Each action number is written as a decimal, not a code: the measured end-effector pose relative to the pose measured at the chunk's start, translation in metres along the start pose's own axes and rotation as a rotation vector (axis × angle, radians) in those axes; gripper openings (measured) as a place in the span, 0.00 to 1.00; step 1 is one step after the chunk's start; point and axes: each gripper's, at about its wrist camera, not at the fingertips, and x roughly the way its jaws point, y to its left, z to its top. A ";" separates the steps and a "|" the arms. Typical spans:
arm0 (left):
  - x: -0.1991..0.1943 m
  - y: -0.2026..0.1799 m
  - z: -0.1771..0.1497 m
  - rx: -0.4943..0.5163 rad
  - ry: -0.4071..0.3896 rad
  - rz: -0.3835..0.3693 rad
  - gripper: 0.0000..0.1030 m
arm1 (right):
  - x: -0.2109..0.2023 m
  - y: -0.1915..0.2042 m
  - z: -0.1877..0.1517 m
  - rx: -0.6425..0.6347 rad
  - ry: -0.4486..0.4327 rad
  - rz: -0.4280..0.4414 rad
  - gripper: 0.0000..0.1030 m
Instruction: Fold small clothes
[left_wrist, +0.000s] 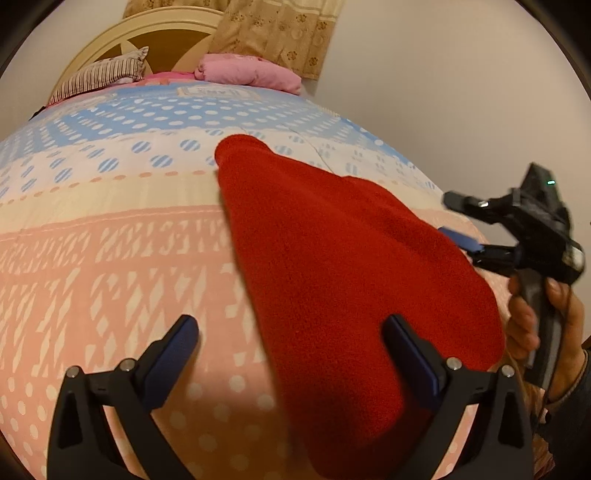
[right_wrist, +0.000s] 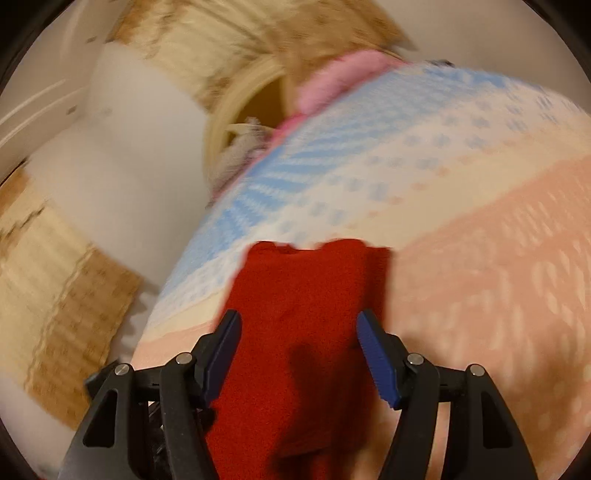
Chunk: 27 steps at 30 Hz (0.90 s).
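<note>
Across the patterned bedspread (left_wrist: 110, 266) my red garment (left_wrist: 332, 258) lies folded narrow; both hand-held grippers, left (left_wrist: 290, 354) and right (right_wrist: 299, 350), gape empty; further folds probably remain.

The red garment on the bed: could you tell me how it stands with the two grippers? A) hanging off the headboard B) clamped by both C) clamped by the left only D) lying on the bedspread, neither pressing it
D: the red garment lies on the bedspread, with both the left gripper and right gripper spread apart, their pads not pressing the cloth.
</note>
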 end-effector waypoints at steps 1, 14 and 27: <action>0.001 0.001 0.000 -0.006 0.005 -0.006 0.99 | 0.005 -0.009 0.002 0.035 0.014 -0.009 0.64; 0.006 0.001 -0.004 -0.022 0.018 -0.020 1.00 | 0.055 -0.025 0.011 0.064 0.109 -0.054 0.64; 0.003 0.004 -0.007 -0.025 0.014 -0.041 0.96 | 0.068 -0.017 0.001 -0.008 0.102 0.006 0.40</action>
